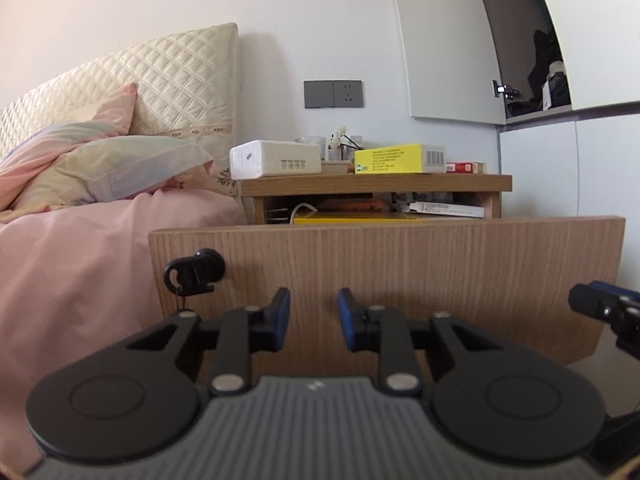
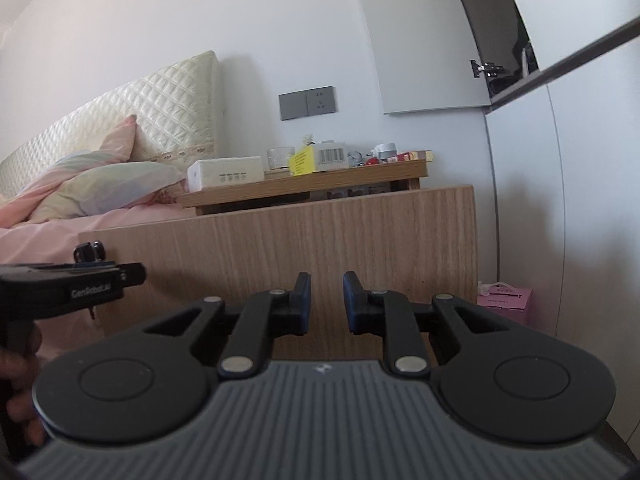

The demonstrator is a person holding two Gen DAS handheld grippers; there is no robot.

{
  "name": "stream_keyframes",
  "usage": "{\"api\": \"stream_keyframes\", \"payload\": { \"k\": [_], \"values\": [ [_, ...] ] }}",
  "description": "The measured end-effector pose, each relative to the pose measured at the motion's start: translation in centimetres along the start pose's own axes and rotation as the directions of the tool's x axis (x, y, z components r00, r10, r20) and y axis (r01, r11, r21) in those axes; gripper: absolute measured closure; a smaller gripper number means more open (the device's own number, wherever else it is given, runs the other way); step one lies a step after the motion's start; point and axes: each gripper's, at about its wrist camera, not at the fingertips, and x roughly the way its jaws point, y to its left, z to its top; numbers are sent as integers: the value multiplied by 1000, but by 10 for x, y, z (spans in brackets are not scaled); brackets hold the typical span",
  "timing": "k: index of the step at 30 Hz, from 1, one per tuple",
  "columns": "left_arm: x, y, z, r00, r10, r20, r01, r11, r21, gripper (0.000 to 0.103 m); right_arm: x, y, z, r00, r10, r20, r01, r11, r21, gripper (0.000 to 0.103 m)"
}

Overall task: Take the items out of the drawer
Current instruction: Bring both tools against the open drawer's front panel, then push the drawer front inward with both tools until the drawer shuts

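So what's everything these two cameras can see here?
drawer: one, light wood, pulled open below the nightstand top, books and papers inside
key: one, black, in the drawer front's lock
white box: one, on the nightstand
yellow box: one, nightstand top
red packet: one, nightstand right end
wall socket: one, grey, above the nightstand
pillows: pastel, on the pink bed
pink box: one, floor right of the drawer
left hand-held gripper: black, blue pads, open
right hand-held gripper: same, open
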Motion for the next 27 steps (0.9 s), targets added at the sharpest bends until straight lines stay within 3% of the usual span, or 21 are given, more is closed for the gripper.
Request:
{"api": "stream_keyframes", "payload": {
  "k": [7,9,18,27],
  "values": [
    [12,-4,-6,1000,-21,-18,21,1000,10,90,15,-10,-14,1000,-13,-17,13,1000,18,82],
    [15,-6,-9,999,-38,-32,39,999,25,96,21,-16,-18,999,-13,-37,14,999,46,82],
    [19,-15,-18,1000,-29,-8,29,998,52,100,23,-21,-19,1000,9,-26,-7,996,85,82],
    [30,-18,-21,999,-46,4,46,997,61,97,36,-21,-16,1000,-5,-23,7,997,78,82]
  ]
}}
